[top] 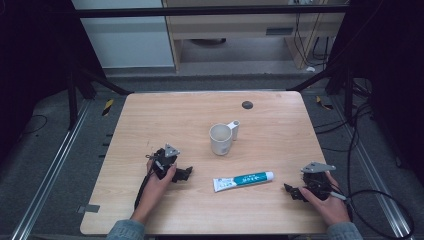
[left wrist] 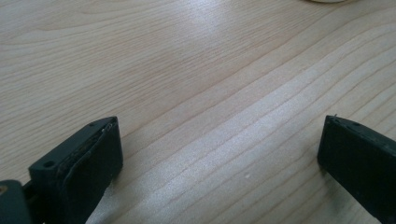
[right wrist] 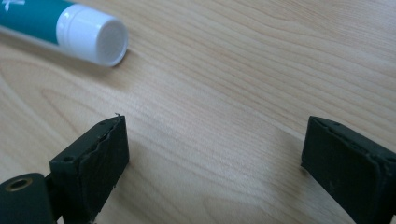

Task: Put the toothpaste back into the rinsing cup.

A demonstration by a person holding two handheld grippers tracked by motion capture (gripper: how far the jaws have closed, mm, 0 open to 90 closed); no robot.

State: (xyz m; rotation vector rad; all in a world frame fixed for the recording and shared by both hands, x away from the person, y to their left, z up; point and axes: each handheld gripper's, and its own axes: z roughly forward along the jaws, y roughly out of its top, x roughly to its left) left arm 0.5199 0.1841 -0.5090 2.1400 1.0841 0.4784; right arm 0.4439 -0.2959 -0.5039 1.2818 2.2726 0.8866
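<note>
toothpaste tube (top: pixel 243 180) teal-white, print unreadable; left claw (top: pixel 186 173), right claw (top: pixel 291 190) both released

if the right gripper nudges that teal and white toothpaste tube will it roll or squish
The teal and white toothpaste tube lies flat on the wooden table; its flattened tail probably stops rolling, so it would likely slide or pivot. The round white cap looks rigid; the body probably gives under pressure.
</note>
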